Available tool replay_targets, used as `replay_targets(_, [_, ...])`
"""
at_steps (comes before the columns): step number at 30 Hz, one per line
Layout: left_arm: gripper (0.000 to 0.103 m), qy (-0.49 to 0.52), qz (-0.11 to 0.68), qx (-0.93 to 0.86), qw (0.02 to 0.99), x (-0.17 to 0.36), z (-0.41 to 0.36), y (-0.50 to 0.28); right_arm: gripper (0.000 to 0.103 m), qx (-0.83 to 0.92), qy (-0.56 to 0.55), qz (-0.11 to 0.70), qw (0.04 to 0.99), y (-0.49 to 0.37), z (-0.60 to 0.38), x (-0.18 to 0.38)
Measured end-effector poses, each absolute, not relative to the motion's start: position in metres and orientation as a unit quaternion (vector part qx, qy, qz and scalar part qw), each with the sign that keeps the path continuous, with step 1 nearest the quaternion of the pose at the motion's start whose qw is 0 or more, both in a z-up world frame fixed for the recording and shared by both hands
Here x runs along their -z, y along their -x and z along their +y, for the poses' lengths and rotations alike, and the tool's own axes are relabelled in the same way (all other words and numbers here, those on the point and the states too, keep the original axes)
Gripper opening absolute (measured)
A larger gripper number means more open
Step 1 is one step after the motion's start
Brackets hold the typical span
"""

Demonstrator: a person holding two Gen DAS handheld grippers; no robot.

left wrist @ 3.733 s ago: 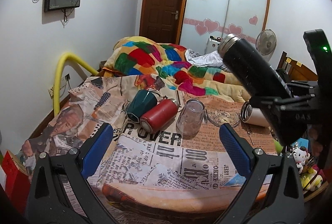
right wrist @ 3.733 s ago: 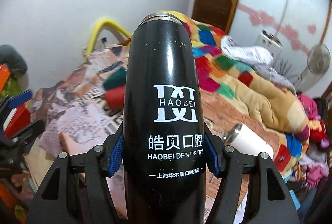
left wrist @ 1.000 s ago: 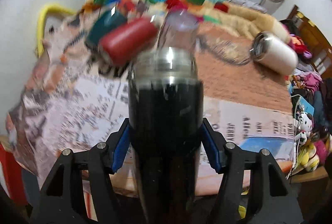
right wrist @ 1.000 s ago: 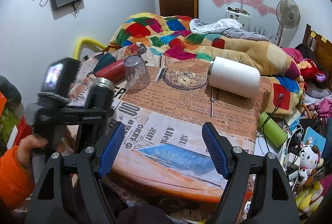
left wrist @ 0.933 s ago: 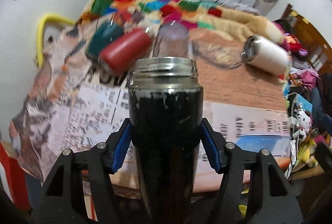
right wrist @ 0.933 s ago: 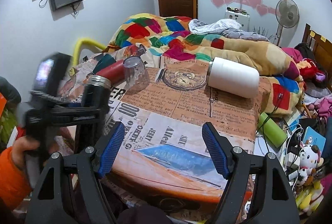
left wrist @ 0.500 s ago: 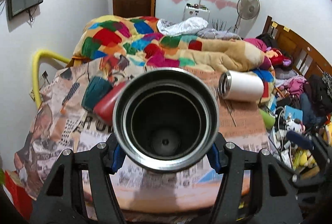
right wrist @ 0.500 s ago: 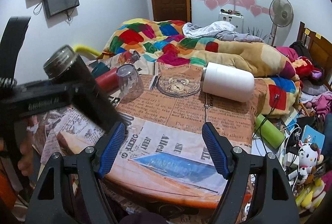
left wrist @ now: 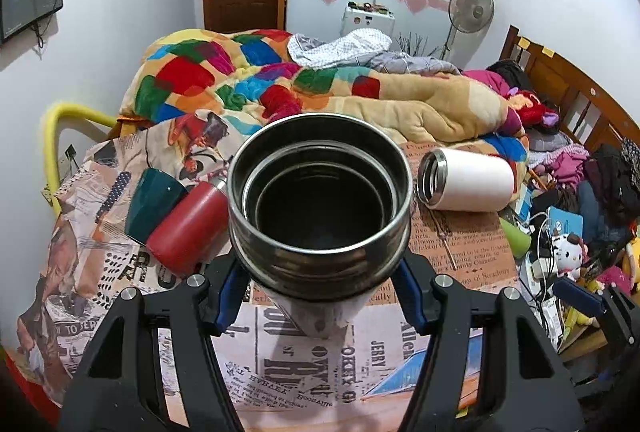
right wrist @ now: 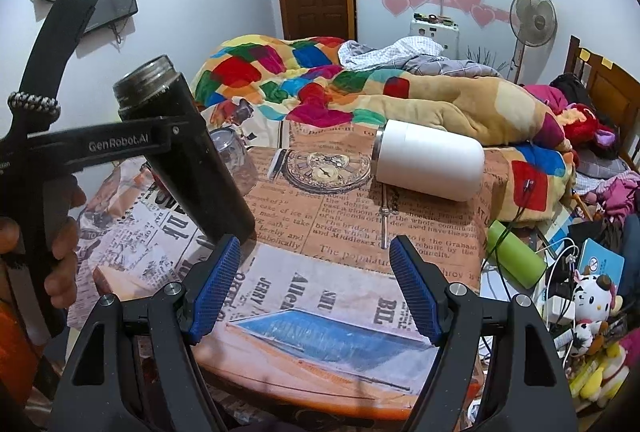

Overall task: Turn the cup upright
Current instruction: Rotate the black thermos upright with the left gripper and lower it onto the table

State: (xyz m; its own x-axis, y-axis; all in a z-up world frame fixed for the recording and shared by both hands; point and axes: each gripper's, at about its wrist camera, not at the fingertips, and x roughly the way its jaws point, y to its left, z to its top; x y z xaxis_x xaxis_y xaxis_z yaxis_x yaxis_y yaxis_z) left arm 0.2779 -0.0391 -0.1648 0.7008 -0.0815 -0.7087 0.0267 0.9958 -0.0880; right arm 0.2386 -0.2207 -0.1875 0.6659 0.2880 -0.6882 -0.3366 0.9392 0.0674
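My left gripper [left wrist: 318, 292] is shut on a black flask [left wrist: 320, 200]; its open steel mouth faces the left wrist camera. In the right wrist view the black flask [right wrist: 188, 152] leans, mouth up and to the left, its base low over the newspaper-print table cover [right wrist: 320, 296], held by the left gripper [right wrist: 120, 146]. My right gripper [right wrist: 314, 292] is open and empty near the table's front edge.
A white flask [left wrist: 466, 186] lies on its side at the right. A red flask [left wrist: 186, 228] and a dark green cup [left wrist: 152, 200] lie at the left. A clear glass [right wrist: 236, 162] stands upside down behind the black flask. A quilt [left wrist: 320, 88] lies behind.
The black flask passed from my right gripper to my left. Over the last second the left gripper has tipped it so its mouth turns toward the left wrist camera; it leans further in the right wrist view.
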Motion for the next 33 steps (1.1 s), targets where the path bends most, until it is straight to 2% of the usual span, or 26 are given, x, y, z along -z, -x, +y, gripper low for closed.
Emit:
replay_targets(13, [0.064, -0.001, 0.395, 0.041, 0.918, 0.168, -0.059, -0.275, 0.074, -0.168, 0.031, 0.364, 0.916, -0.232, -0.215, 0.18])
replay_targets(20, [0.064, -0.01, 0.377, 0.051, 0.925, 0.14, -0.057, -0.241, 0.074, -0.165, 0.028, 0.332, 0.928, -0.212, -0.219, 0.151])
replay_targets(29, [0.065, 0.009, 0.264, 0.054, 0.963, 0.057, -0.033, -0.142, 0.074, -0.174, 0.0, 0.231, 0.957, -0.159, -0.224, 0.08])
replay_targets(33, [0.07, 0.017, 0.192, 0.045, 0.98, 0.022, -0.023, -0.088, 0.074, -0.18, -0.014, 0.179, 0.967, -0.13, -0.221, 0.05])
